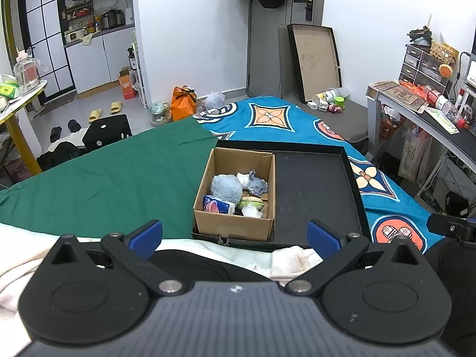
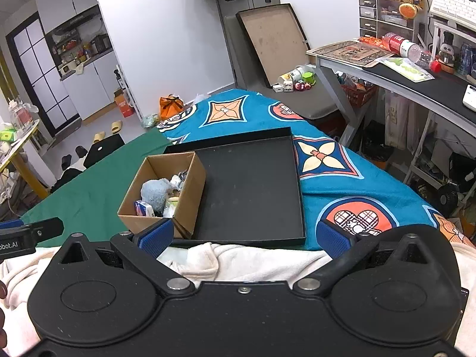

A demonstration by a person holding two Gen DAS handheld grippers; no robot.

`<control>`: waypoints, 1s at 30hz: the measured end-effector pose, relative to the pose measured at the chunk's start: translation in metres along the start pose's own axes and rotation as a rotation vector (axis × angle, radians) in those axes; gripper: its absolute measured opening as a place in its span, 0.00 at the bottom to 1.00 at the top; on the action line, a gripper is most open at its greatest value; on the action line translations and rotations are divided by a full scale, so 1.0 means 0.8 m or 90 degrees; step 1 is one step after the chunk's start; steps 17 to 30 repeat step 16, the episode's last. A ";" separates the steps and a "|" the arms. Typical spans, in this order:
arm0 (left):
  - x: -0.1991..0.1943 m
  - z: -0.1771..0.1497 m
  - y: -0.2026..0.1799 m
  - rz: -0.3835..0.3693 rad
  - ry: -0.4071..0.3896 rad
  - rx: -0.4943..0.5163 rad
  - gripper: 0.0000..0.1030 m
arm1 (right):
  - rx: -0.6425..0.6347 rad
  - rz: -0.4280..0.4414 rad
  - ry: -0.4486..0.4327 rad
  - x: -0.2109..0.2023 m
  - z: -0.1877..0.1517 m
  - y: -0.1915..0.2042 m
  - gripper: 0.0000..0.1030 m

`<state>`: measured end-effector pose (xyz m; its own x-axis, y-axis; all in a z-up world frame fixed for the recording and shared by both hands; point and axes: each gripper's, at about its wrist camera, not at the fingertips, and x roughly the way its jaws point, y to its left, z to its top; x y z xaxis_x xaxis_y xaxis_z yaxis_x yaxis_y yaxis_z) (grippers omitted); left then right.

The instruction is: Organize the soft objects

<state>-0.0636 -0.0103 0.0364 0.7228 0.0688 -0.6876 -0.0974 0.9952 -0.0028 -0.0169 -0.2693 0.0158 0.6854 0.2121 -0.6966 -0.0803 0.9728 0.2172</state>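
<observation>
On the bed, an open brown cardboard box point(image 1: 235, 190) sits in the left part of a shallow black rectangular tray point(image 1: 315, 190), whose remaining floor is bare. Inside the box lie the soft things: a fluffy pale-blue plush point(image 1: 226, 188), a small grey plush toy point(image 1: 257, 185), a blue tissue packet point(image 1: 218, 205) and crumpled white tissue point(image 1: 252, 210) (some pieces half hidden). The tray rests where a green cloth point(image 1: 104, 178) meets a blue patterned bedsheet point(image 1: 297, 119). A white blanket point(image 2: 238, 258) lies just before both grippers. The left gripper point(image 1: 235, 235) and right gripper point(image 2: 244, 233) hover with jaws wide apart, holding nothing.
</observation>
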 end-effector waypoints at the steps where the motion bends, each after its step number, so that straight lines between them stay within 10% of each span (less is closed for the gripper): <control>1: 0.001 0.000 0.000 0.000 0.001 0.000 1.00 | -0.002 -0.001 0.001 0.001 0.000 0.001 1.00; 30: 0.020 -0.002 0.002 -0.013 -0.025 0.002 1.00 | 0.009 0.017 0.018 0.030 -0.001 0.003 1.00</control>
